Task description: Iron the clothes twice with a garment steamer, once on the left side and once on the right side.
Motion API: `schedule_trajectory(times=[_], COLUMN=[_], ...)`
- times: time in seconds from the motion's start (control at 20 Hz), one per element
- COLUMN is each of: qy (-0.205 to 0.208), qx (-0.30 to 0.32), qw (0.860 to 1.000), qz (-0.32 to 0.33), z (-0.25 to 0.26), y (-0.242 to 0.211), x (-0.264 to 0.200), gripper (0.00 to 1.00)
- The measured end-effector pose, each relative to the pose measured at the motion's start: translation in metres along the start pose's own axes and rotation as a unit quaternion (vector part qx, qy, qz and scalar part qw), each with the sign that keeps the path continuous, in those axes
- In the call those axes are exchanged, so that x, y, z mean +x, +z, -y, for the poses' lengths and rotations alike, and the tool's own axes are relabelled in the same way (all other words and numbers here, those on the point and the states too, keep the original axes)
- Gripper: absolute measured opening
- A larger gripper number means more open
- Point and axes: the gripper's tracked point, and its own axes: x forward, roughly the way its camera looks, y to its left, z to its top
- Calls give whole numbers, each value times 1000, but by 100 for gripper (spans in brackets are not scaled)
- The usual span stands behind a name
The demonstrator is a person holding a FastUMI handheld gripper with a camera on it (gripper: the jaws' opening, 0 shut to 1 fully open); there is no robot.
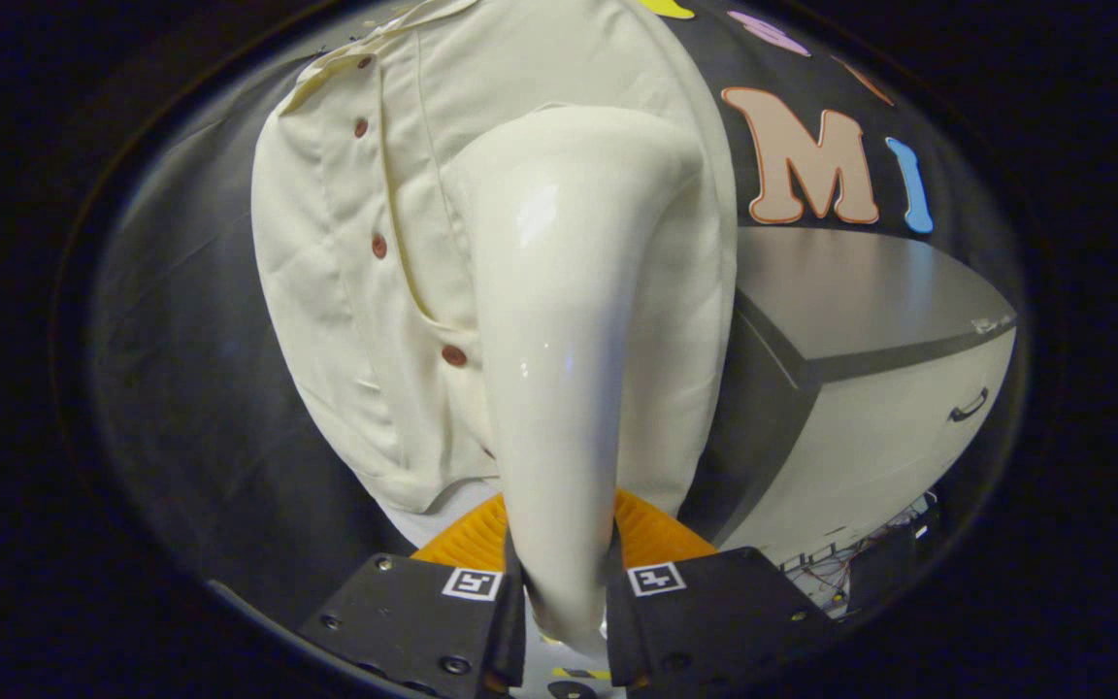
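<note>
A glossy cream garment steamer (559,320) rises from between my fingers, its handle clamped by both of them. My gripper (565,592) is shut on that handle. The steamer's wide head (578,146) lies against a cream button-front shirt (345,320) that hangs ahead on the booth wall. The head sits on the shirt's right half, right of the row of brown buttons (379,246). The steamer's body hides part of the shirt's right side and lower hem.
A white cabinet (870,427) with a grey top and a drawer handle stands to the right of the shirt, close to it. Loose wires (870,549) lie at the cabinet's foot. Dark cloth wall (180,369) lies left of the shirt.
</note>
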Motion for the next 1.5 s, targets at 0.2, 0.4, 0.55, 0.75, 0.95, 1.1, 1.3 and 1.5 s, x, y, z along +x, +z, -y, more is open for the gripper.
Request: schedule_trajectory(times=[0.2, 0.4, 0.55, 0.75, 0.95, 1.1, 1.3, 1.5], qy=[1, 3, 1, -3, -13, -25, -42, -68], qx=[5, 12, 17, 24, 37, 41, 47, 51], qw=[1000, 999, 998, 997, 997, 997, 998, 996], qz=[-28, -51, -66, -71, -69, -56, -18, 22], z=[3, 7, 10, 14, 12, 9, 1, -2], y=[-29, -54, -69, -80, -87, -91, -91, -100], x=[1, 0, -5, -19, -46, -82, -152, -234], gripper=[33, 33, 33, 33, 33, 33, 33, 33])
